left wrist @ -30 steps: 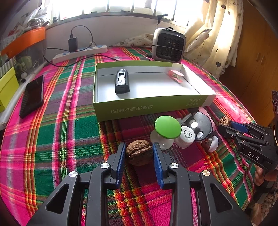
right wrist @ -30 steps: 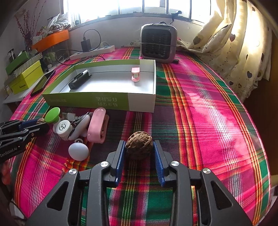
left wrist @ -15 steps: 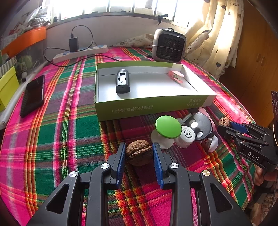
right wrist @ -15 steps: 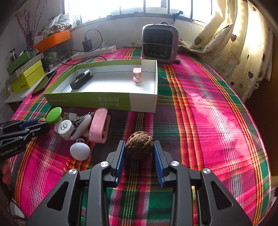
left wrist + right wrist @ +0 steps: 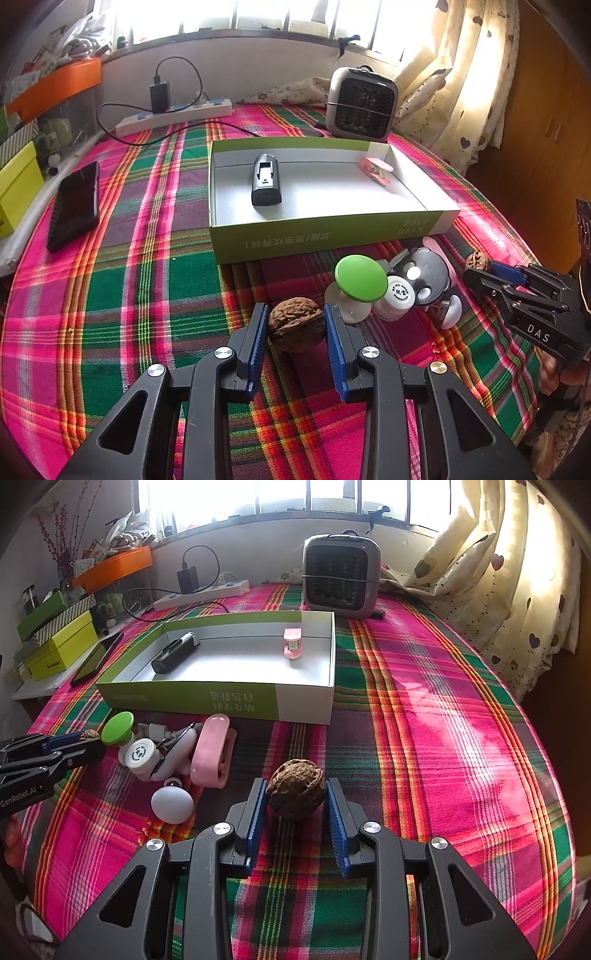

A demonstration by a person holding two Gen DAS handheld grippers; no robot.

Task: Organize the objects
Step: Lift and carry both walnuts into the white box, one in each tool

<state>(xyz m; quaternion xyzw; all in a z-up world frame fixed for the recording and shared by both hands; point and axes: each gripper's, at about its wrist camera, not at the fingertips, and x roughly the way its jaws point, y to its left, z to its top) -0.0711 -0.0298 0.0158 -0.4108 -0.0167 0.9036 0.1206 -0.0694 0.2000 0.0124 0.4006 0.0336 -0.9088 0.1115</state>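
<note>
Brown, ridged and round, a walnut sat clamped between the narrowly parted jaws of the left gripper, and a second walnut was pinched the same way in the right gripper; whether either cleared the plaid cloth could not be told. Hard curved shells against flat pads could squirt sideways if squeezed off-centre, rolling toward the bench's curved rim. Left's path to the green box was crowded by the green-capped piece and white bottle just beside it. Right had open cloth ahead, but the box's near wall had to be cleared by lifting first.
</note>
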